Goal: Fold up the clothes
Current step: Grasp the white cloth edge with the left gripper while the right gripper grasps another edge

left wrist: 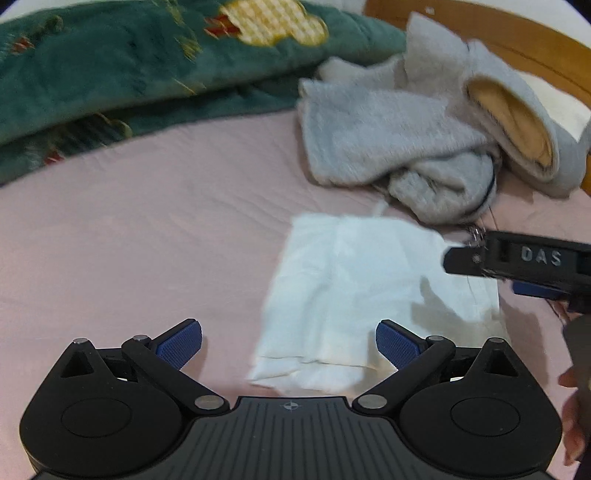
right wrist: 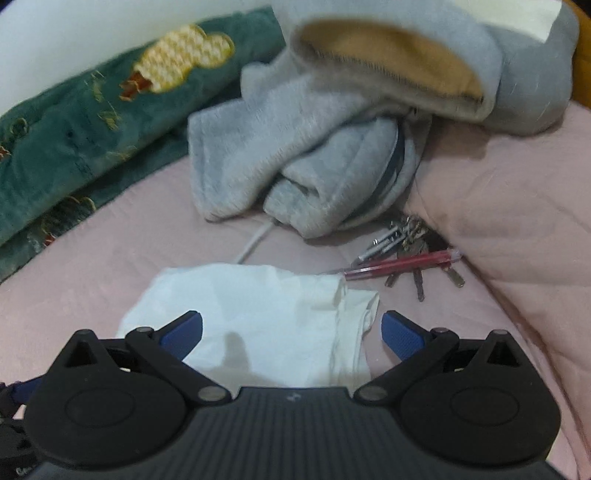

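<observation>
White folded garment (left wrist: pixel 369 291) lying flat on pink bedsheet (left wrist: pixel 147 229); both grippers' fingers (left wrist: pixel 397 343) spread, nothing pinched. Near edge best being gripped at both corners, lifted evenly, keys (right wrist: pixel 406 240) being avoided.

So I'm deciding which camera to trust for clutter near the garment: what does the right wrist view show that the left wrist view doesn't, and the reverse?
Only the right wrist view clearly shows the bunch of keys and red pen beside the white garment, plus the pink pillow. Only the left wrist view shows the right hand-held gripper from the side and the wooden bed frame. Both show the white garment, grey fleece pile, green blanket and pink sheet.
</observation>
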